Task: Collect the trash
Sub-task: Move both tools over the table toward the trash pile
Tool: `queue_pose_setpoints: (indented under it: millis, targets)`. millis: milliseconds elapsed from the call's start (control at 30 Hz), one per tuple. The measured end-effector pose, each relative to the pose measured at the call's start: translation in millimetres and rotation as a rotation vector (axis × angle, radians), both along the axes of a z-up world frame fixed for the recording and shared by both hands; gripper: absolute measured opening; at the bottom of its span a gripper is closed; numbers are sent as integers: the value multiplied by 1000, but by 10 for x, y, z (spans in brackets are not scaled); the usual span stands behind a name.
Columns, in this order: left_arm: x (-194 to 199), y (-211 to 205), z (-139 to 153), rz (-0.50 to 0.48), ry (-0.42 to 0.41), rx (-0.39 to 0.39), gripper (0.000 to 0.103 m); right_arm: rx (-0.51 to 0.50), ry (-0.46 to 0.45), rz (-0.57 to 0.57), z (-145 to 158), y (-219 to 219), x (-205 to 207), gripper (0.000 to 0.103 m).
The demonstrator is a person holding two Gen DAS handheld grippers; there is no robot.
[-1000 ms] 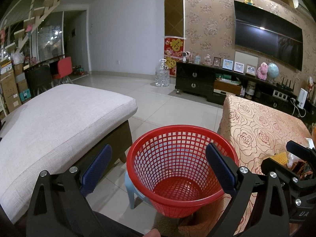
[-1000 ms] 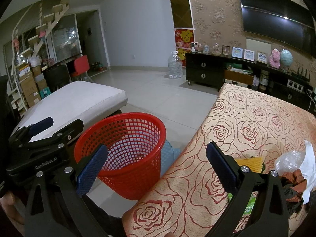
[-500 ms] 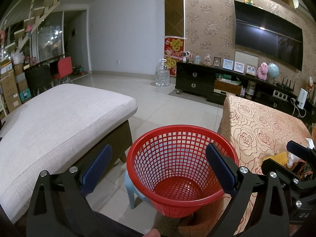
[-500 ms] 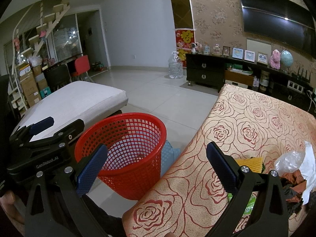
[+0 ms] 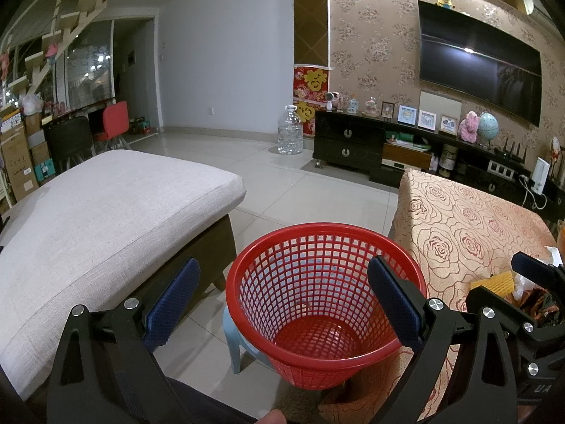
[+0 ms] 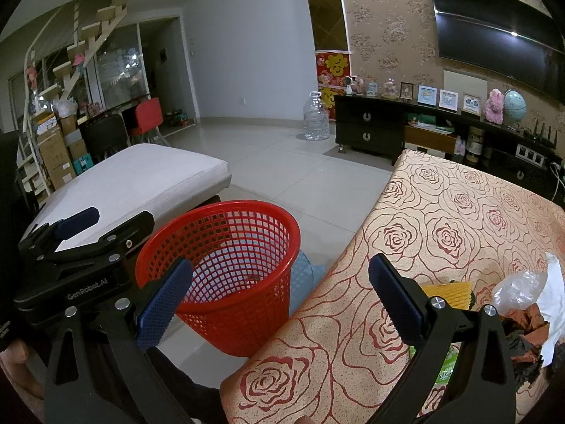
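The left gripper [image 5: 282,296] hangs with its blue-padded fingers spread wide and nothing between them, framing the red mesh wastebasket [image 5: 326,304] below. The wastebasket stands upright on the tiled floor [image 5: 303,190], just beside a pale blue plastic stool [image 5: 235,339] and against the near left corner of the table, between that table and a grey cushioned bench [image 5: 106,219]. Its bottom looks bare apart from a small speck I cannot identify.

The right gripper [image 6: 279,300] is likewise gaping and holds nothing, poised over the near left edge of the table, which wears a rose-patterned cloth [image 6: 448,233]. The trash lies in a heap near the table's right edge: a yellow ridged sponge-like piece [image 6: 448,291], a crumpled clear plastic bag [image 6: 519,288], white paper [image 6: 556,300], reddish and dark crumpled scraps [image 6: 526,328], and a green wrapper [image 6: 445,367] partly hidden behind the gripper's right finger. The pile is well apart from the wastebasket
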State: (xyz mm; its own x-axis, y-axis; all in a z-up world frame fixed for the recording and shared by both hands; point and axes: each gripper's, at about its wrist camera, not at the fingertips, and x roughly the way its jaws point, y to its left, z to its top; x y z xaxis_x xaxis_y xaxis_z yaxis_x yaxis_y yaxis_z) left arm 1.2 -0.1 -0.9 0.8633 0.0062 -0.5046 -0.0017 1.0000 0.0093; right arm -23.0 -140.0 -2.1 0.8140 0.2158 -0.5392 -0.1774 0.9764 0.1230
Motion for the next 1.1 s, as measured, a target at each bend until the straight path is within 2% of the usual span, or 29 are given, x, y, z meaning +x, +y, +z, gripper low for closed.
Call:
queue_pose_setpoints:
  millis: [300, 433, 467, 633, 833, 1000, 1100]
  targets:
    - [-4, 5, -20, -3, 0, 3, 92, -3, 1, -3, 3, -26, -29, 97]
    - [-21, 44, -34, -13, 0, 6, 92, -9, -8, -28, 54, -179, -104, 97]
    - [-13, 14, -119, -15, 3, 4, 92, -14, -14, -43, 81, -239, -123, 97]
    - [-9, -59, -115, -42, 10, -7, 92, -30, -56, -183, 256, -744, -320, 97]
    - [-51, -260, -67, -104, 13, -3, 92, 24, -49, -365, 299, -1478, -564, 97]
    - [-92, -600, -100, -206, 38, 11, 92, 41, -45, -465, 240, -1845, -778, 97]
    - [-115, -911, -157, -290, 55, 54, 92, 53, -40, -508, 199, -2025, -853, 97]
